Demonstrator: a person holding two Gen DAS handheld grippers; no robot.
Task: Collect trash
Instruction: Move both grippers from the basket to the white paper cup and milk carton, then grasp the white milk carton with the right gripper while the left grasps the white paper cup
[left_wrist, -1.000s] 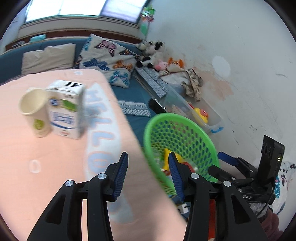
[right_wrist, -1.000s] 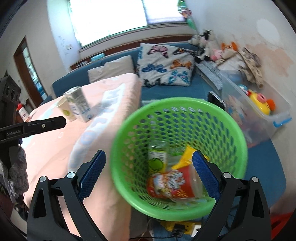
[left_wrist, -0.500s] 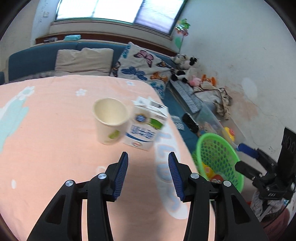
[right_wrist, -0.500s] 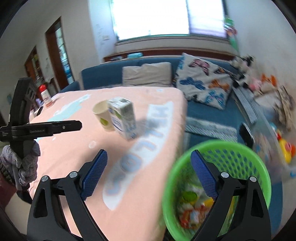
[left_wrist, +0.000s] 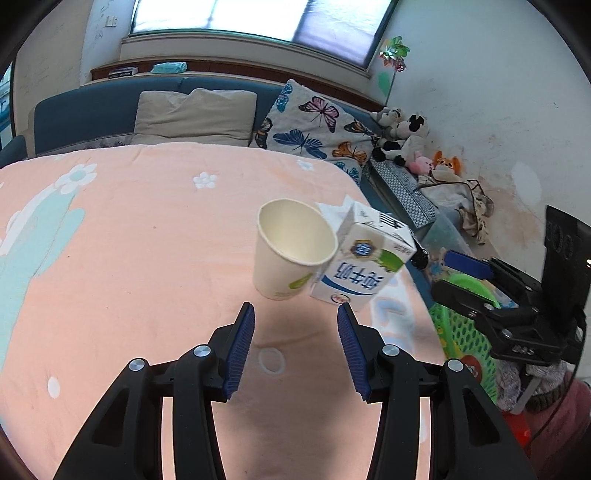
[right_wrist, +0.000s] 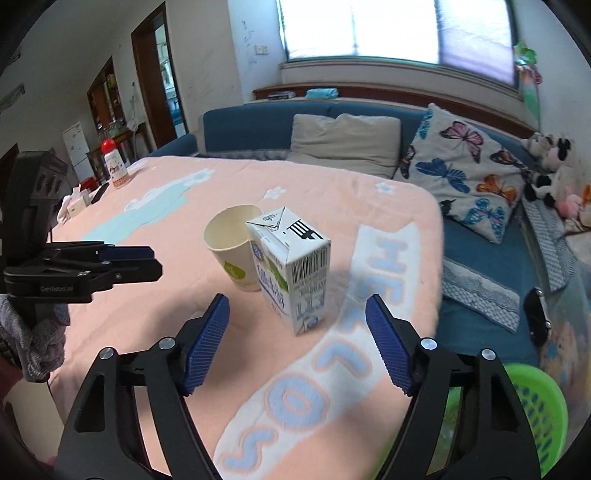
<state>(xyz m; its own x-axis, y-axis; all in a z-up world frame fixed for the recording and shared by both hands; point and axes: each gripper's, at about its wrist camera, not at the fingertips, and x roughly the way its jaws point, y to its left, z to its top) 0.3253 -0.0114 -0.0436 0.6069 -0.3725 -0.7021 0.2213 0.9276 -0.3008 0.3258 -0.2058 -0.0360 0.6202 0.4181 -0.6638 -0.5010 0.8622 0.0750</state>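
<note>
My left hand-held gripper (left_wrist: 295, 343) stands part open and empty, short of the paper cup (left_wrist: 291, 249). My right hand-held gripper (right_wrist: 297, 341) is closing, nothing between its jaws. Cup and milk carton (right_wrist: 291, 273) stand upright, touching, on the pink-covered worktop (left_wrist: 122, 258). Green basket (right_wrist: 539, 410) sits below its edge.
</note>
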